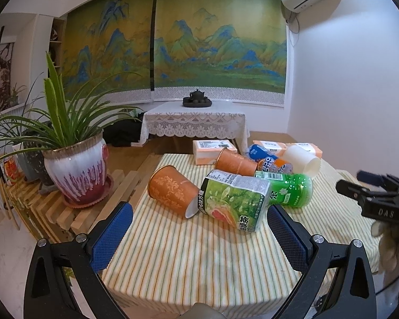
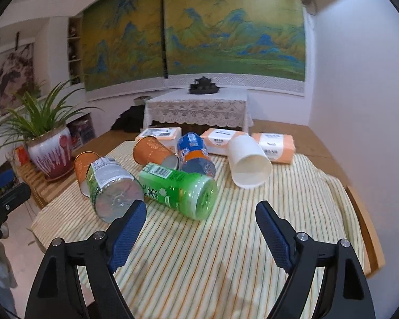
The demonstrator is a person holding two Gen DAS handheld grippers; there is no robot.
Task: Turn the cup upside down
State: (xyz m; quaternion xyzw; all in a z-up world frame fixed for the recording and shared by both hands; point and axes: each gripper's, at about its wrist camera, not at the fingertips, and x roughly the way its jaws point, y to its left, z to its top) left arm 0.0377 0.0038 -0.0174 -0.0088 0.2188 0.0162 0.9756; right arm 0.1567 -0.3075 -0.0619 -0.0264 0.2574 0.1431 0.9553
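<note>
Three cups lie on their sides on the striped tablecloth (image 1: 199,260): a near orange cup (image 1: 171,190) (image 2: 81,168), a far orange cup (image 1: 235,162) (image 2: 154,152), and a white cup (image 1: 302,160) (image 2: 248,163) with its mouth toward me. My left gripper (image 1: 199,231) is open and empty, hovering near the table's front edge, short of the near orange cup. My right gripper (image 2: 200,232) is open and empty, in front of the green bottle; it also shows at the right in the left wrist view (image 1: 369,188).
A green tea bottle (image 2: 179,190), a labelled green bottle (image 1: 232,203) (image 2: 111,186) and a blue-orange bottle (image 2: 195,154) lie among the cups. Tissue packs (image 2: 275,146) sit at the back. A potted plant (image 1: 77,170) stands on a slatted bench at left.
</note>
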